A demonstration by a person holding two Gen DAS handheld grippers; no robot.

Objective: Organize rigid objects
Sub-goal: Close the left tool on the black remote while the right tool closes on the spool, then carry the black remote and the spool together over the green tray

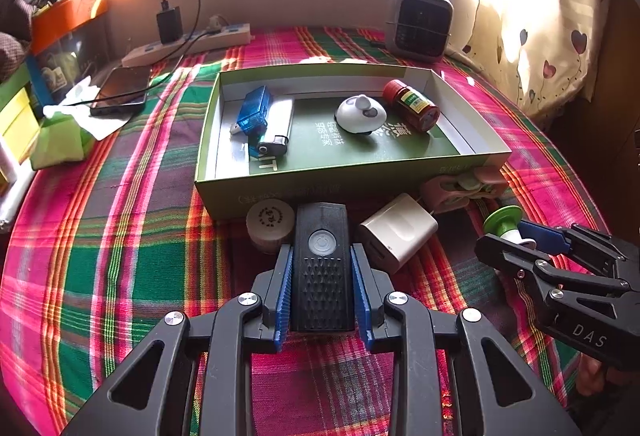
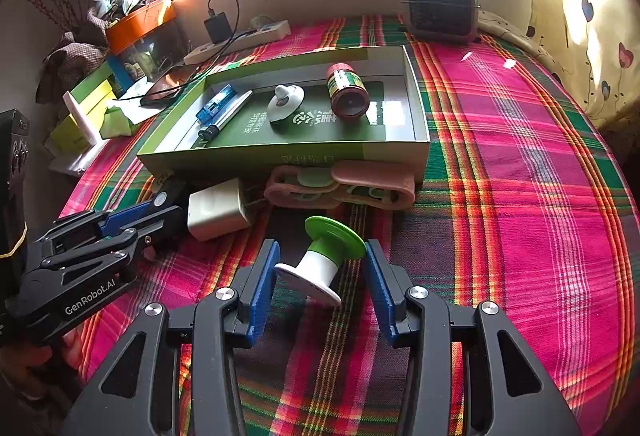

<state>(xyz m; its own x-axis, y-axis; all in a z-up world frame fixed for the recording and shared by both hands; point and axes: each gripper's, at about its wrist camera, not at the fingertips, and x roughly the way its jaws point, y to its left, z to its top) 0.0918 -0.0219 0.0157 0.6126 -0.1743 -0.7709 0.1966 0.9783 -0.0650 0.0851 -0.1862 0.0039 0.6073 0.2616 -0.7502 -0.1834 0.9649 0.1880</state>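
Plaid cloth in pink, green and orange (image 1: 132, 220) covers the whole surface that everything lies on. On it sits a shallow green cardboard box with a white inner wall (image 1: 208, 123), open at the top. Inside the box lie a translucent blue plastic block (image 1: 253, 111), a silver lighter (image 1: 277, 127) touching its side, a white domed knob (image 1: 360, 113), and a red-capped brown bottle (image 1: 412, 105) on its side.

Just outside the box's near wall lie a pink and pale-green clip (image 2: 340, 187), a cream rectangular charger (image 2: 216, 209), and a round tan lid (image 1: 271, 222).

The left claw (image 1: 322, 268) is closed on a black rectangular remote with a round grey button (image 1: 322, 260), its blue pads (image 1: 285, 284) pressing both long sides; the remote lies on the cloth, its far end close to the box wall.

The right claw (image 2: 320, 260) stands half open around a green and white spool (image 2: 324, 260) lying tilted on the cloth; its green flange touches the right pad (image 2: 378, 284), and whether the left pad touches the white end I cannot tell.
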